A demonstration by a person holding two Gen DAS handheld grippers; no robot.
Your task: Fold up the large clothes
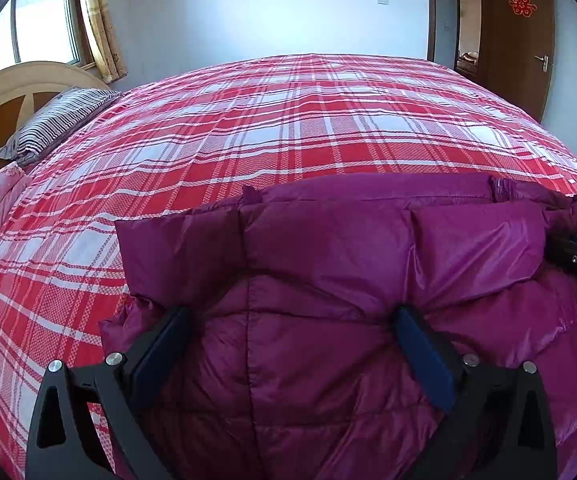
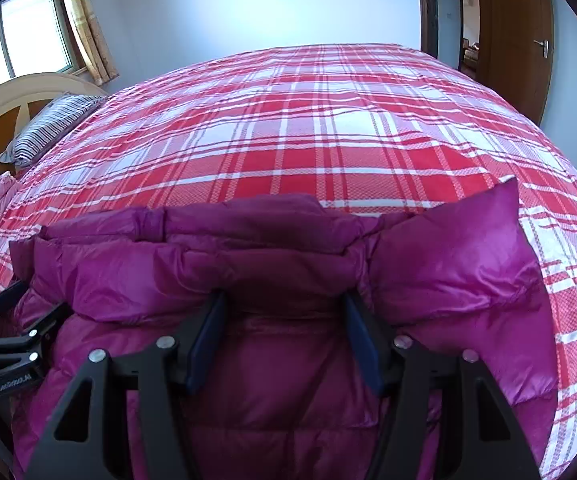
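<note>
Bed: I see the red-and-white plaid bedspread (image 1: 288, 128) filling most of both wrist views, and I place everything else against it.
Jacket: the magenta puffer jacket (image 1: 308, 320) lies on the near edge of the bedspread, right in front of both cameras, its quilted panels bunched into a rolled fold across the far side; one pointed corner sticks up on its right side in the right wrist view.
Door: a brown door (image 1: 524, 40) with a red paper cutting stands beyond the far right corner of the bed.
Headboard: a curved wooden headboard (image 1: 12, 88) rises at the bed's left end, under the window.
Pillow: a striped pillow (image 1: 56, 120) rests on the bedspread's left end against the headboard.
Left gripper: my left gripper (image 1: 292, 316) points level across the jacket toward the bed's far side, fingers spread wide with jacket fabric bulging between them and pressing on both pads.
Right gripper: my right gripper (image 2: 284, 300) sits to the right of the left one over the same jacket, aimed the same way, fingers apart, their tips tucked under the rolled fold.
</note>
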